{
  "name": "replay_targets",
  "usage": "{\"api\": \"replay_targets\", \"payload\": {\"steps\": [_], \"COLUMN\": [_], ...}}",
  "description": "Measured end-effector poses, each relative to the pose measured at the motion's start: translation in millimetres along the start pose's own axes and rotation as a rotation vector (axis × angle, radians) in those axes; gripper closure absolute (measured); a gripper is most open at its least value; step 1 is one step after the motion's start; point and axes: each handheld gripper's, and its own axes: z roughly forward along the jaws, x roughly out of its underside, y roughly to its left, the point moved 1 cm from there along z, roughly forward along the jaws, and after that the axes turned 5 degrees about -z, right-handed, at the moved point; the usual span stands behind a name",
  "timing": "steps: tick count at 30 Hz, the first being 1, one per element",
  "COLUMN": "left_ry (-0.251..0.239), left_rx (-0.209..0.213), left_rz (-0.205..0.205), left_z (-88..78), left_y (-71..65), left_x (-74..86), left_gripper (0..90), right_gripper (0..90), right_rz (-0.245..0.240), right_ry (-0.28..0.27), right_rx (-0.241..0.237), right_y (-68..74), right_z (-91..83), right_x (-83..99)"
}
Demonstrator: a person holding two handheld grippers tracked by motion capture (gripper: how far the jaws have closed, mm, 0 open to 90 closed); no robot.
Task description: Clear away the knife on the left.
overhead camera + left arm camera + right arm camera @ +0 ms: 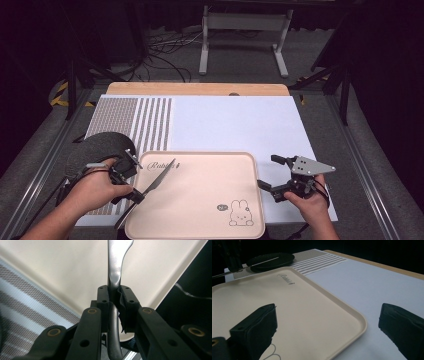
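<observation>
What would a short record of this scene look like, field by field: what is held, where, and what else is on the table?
held thing: a knife, clamped by its handle in the left gripper
knife position: blade angled over the left part of the tray
tray: beige, with a rabbit drawing near its front right corner
left gripper: shut on the knife
right gripper: open, nothing between its jaws, beside the tray's right edge
other things: a black plate on the striped mat, left of the tray
surface: white sheet on a wooden table

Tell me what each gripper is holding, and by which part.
The left gripper clamps a knife by its handle; the right gripper holds nothing.
</observation>
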Motion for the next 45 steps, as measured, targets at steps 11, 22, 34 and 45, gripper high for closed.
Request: {"api": "replay_targets", "payload": {"steps": [11,22,34,45], "left_ry": [-0.001,-0.002,0.001,0.011], "left_rx": [0.029,0.006,0.048,0.058], "left_rz": [0.019,0.017,-0.004,-0.023], "left_z": [16.0,30.4,39.9,47.4], "left_y": [-5.1,-5.1,-1.7,0.8], "left_x": [-10.6,-15.1,-15.3,-15.8], "left_gripper": [80.4,80.3,80.3,80.2], "right_gripper": [2.8,2.8,2.8,2.8], "right_rz": [0.005,0.004,0.007,0.004], "right_ry": [-0.007,-0.002,-0.006,-0.003], "right_rx": [0.000,0.003,0.003,0.001], "right_y": [-0.3,-1.1,-1.8,-1.9], "right_z": [-0.3,-1.0,-2.1,-2.6], "right_x": [-0.1,0.9,1.0,1.4]}}
